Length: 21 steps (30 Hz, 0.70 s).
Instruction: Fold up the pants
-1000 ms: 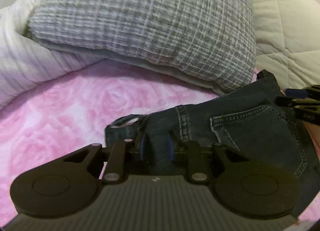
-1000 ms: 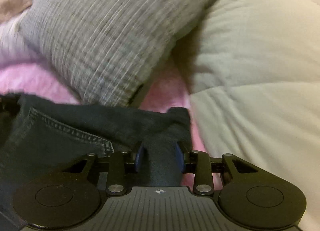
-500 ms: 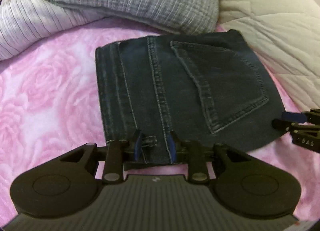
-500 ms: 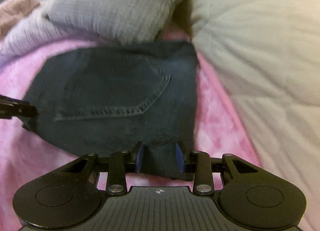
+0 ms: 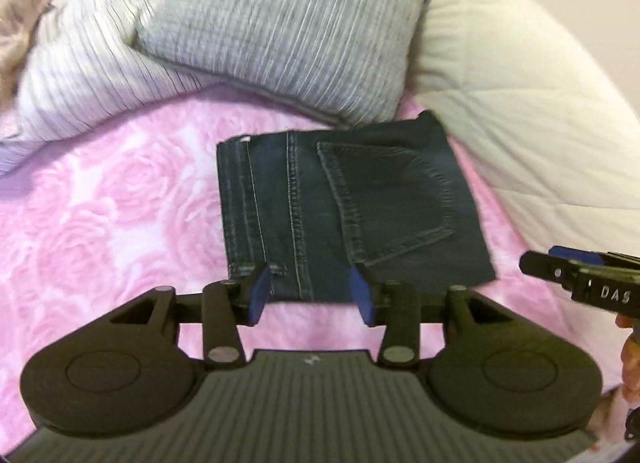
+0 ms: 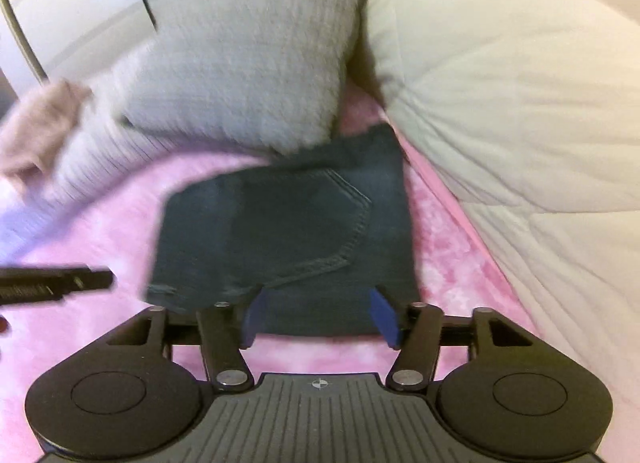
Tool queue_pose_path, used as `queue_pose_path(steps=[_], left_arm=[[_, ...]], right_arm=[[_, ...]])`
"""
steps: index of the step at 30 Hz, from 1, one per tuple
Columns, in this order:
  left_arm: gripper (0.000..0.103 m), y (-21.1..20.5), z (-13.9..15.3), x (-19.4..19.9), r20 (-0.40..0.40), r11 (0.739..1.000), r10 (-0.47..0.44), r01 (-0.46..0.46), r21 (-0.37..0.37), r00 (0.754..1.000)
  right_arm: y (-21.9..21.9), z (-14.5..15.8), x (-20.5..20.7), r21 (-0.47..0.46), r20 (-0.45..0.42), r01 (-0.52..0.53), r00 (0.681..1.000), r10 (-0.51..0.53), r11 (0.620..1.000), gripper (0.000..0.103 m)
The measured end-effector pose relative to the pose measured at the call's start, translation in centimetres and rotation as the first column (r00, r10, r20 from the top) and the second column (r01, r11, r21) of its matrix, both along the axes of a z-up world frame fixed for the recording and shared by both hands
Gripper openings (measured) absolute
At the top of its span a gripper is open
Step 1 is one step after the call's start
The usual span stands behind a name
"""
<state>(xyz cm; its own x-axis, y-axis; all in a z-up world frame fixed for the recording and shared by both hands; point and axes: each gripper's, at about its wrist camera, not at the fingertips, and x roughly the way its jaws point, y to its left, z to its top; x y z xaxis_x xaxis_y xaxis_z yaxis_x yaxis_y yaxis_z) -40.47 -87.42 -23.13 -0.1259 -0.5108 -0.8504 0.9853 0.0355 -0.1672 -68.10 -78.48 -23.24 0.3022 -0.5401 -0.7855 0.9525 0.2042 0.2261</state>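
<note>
Both of your tongs stand apart and hold nothing: the left tongs [image 5: 310,293] and the right tongs [image 6: 318,315] each hover at the 6 o'clock edge of the folded pants [image 5: 344,211]. Pants lie flat on the pink rose blanket [image 5: 112,231], back pocket up, with the grey pillow [image 5: 288,27] at 12 o'clock and the cream quilt [image 5: 532,111] at 3 o'clock.
</note>
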Motion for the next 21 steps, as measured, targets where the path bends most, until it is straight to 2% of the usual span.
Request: queue_pose_path(steps=[3,4,6,11,15,19,21], left_arm=[[0.052,2.5,3.7,-0.3,0.010,1.000,-0.014,0.014,-0.002,1.000],[0.053,3.4,4.8,-0.3,0.013,1.000,-0.017,0.017,-0.006,1.000],[0.061,4.9,7.1,-0.2,0.015,1.000,-0.022,0.022,-0.017,1.000],[0.070,9.1,12.2,0.0,0.043,0.996,-0.035,0.038,-0.077,0.998],[0.087,12.4,15.1,0.1,0.076,0.990,-0.051,0.060,-0.126,0.996],[0.088,15.3,17.1,0.1,0.080,0.986,-0.074,0.085,-0.144,0.994],[0.092,16.7,18.0,0.0,0.087,0.982,-0.082,0.095,-0.161,0.993]], right_arm=[[2.5,4.3,0.8,-0.028,0.031,-0.005,1.000,0.006,1.000,0.061],[3.1,5.5,1.2,-0.033,0.031,-0.018,0.999,0.019,0.999,0.062],[4.3,7.8,2.0,-0.044,0.018,-0.043,0.999,0.044,0.998,0.062],[8.5,12.0,2.9,-0.072,-0.013,-0.057,0.998,0.056,0.996,0.062],[12.0,13.7,3.0,-0.060,-0.038,-0.042,0.999,0.040,0.997,0.062],[14.8,15.1,2.9,-0.047,-0.037,-0.007,0.999,0.006,0.999,0.062],[16.4,16.0,2.8,-0.043,-0.053,0.013,0.998,-0.016,0.999,0.062]])
